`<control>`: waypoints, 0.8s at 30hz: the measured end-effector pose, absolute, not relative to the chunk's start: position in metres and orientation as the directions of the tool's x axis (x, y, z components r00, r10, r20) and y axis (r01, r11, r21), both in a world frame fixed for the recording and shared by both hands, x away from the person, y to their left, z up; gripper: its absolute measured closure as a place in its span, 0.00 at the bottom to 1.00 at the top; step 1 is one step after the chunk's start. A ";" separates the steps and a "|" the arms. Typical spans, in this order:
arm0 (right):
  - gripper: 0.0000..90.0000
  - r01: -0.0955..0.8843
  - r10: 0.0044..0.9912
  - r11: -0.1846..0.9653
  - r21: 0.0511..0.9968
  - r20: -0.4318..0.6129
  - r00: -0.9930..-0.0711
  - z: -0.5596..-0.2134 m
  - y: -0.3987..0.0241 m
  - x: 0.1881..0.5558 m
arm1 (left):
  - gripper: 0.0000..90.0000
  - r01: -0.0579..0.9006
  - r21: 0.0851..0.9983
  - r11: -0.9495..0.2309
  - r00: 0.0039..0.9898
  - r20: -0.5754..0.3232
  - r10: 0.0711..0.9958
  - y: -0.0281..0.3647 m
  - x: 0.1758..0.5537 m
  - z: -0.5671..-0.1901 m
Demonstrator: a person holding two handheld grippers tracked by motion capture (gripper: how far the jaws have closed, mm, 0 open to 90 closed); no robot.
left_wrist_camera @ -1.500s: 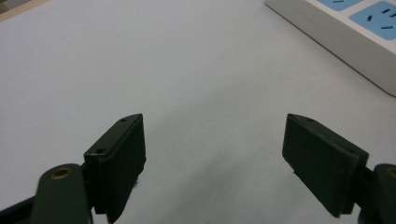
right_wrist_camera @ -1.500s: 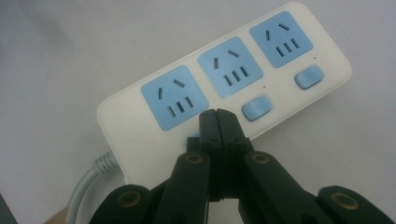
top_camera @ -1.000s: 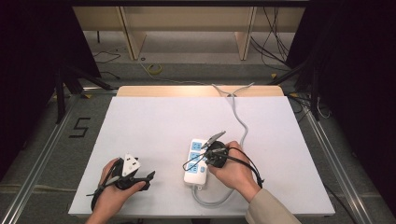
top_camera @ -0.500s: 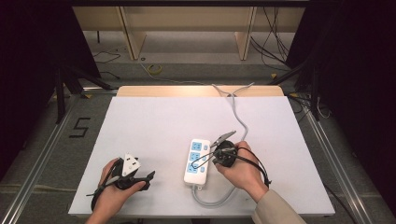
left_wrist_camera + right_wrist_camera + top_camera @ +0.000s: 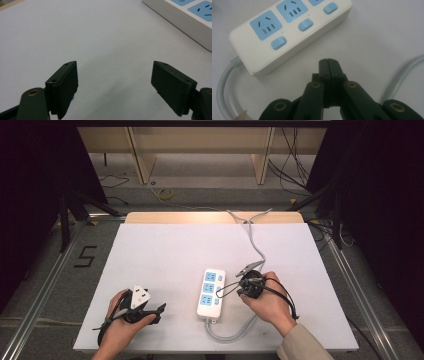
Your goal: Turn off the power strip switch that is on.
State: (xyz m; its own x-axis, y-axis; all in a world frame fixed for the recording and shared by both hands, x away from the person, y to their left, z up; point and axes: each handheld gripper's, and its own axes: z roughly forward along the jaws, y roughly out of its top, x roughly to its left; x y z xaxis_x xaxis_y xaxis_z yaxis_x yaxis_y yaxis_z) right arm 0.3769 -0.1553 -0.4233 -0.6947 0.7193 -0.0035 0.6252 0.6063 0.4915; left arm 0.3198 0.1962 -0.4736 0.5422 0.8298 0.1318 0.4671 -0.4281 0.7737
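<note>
A white power strip (image 5: 211, 292) with blue sockets and blue switches lies on the white table (image 5: 175, 250), right of centre near the front. Its grey cable (image 5: 257, 250) loops round the front and runs to the far edge. My right gripper (image 5: 223, 293) is shut on nothing, its tips low over the table just right of the strip. In the right gripper view the closed jaws (image 5: 328, 62) point at the strip's long side (image 5: 287, 32). My left gripper (image 5: 159, 313) rests open at the front left, its jaws (image 5: 115, 82) wide apart over bare table, the strip's corner (image 5: 190, 17) farther off.
The cable (image 5: 407, 72) curves past the right hand on the table. Beyond the far edge stand wooden furniture legs (image 5: 142, 165) and loose floor cables (image 5: 167, 195). A "5" mark (image 5: 85, 256) is on the floor at left.
My right hand has drawn its gripper to the right, off the strip's top to just beside it. The left gripper and the strip have stayed put.
</note>
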 end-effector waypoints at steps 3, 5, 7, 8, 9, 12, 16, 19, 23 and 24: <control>1.00 0.627 0.724 0.600 0.497 -0.005 -0.690 -0.423 -0.160 0.377 | 0.24 0.467 0.774 -0.427 0.542 0.131 0.830 0.196 0.320 -0.474; 1.00 0.632 0.731 0.592 0.499 -0.004 -0.682 -0.424 -0.164 0.377 | 0.24 0.468 0.773 -0.428 0.541 0.132 0.830 0.196 0.320 -0.474; 1.00 0.638 0.738 0.584 0.502 -0.002 -0.675 -0.424 -0.167 0.376 | 0.24 0.467 0.774 -0.428 0.541 0.133 0.831 0.196 0.320 -0.474; 1.00 0.638 0.740 0.583 0.503 -0.004 -0.673 -0.425 -0.168 0.376 | 0.24 0.467 0.773 -0.428 0.541 0.133 0.830 0.196 0.320 -0.474; 0.99 0.643 0.744 0.578 0.503 -0.002 -0.668 -0.425 -0.170 0.376 | 0.24 0.467 0.774 -0.428 0.541 0.132 0.831 0.196 0.320 -0.474; 0.99 0.647 0.753 0.569 0.509 -0.006 -0.658 -0.426 -0.175 0.376 | 0.24 0.466 0.773 -0.429 0.541 0.135 0.830 0.196 0.320 -0.474; 0.97 0.655 0.765 0.558 0.510 -0.011 -0.644 -0.426 -0.182 0.376 | 0.24 0.468 0.772 -0.429 0.541 0.133 0.830 0.196 0.320 -0.474; 0.96 0.665 0.779 0.544 0.511 -0.013 -0.627 -0.426 -0.188 0.376 | 0.24 0.467 0.773 -0.430 0.542 0.134 0.830 0.196 0.320 -0.474; 0.94 0.677 0.795 0.524 0.516 -0.011 -0.607 -0.426 -0.198 0.376 | 0.24 0.468 0.774 -0.427 0.540 0.133 0.831 0.196 0.320 -0.474; 0.93 0.680 0.799 0.518 0.519 -0.008 -0.602 -0.427 -0.200 0.376 | 0.24 0.466 0.774 -0.428 0.540 0.134 0.831 0.196 0.320 -0.474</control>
